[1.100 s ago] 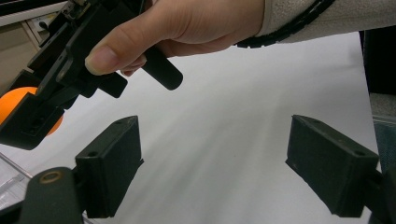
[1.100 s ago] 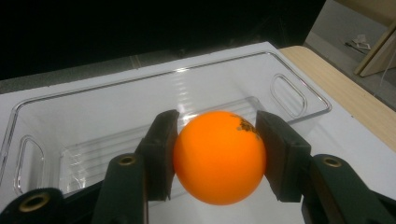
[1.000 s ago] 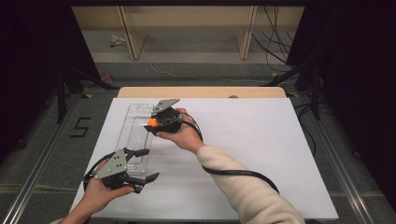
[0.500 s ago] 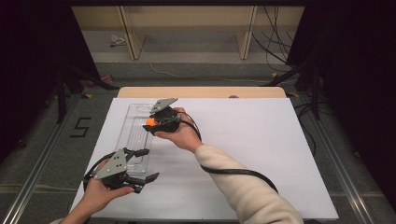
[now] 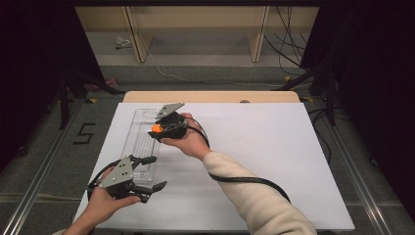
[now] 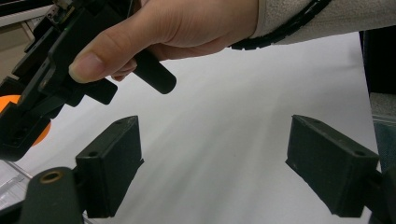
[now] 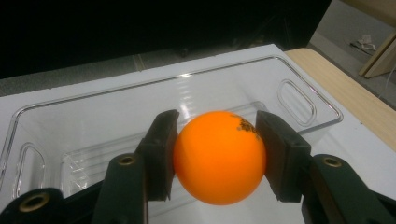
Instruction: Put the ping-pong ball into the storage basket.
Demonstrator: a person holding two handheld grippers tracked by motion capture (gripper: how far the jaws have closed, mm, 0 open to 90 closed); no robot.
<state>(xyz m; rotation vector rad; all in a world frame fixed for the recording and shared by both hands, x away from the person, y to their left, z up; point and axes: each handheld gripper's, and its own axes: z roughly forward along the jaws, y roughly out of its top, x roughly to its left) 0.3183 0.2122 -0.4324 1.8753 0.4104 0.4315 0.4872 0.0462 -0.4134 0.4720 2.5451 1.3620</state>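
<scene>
Nothing moved; ball's (image 7: 219, 156) dark speckle close-up.

The high view looks forward and down from above the near edge of the desk (image 5: 274, 147), far enough back to take in its whole white top and the floor beyond. The left gripper view sits low and close behind the left gripper (image 6: 212, 172), facing level across the desk toward the right gripper (image 6: 32, 93) just ahead. The right gripper view rides close behind its own jaws, tilted down onto the orange ball (image 7: 219, 156) between them and the clear tray (image 7: 299, 98) below. All three share the ball and tray.
</scene>
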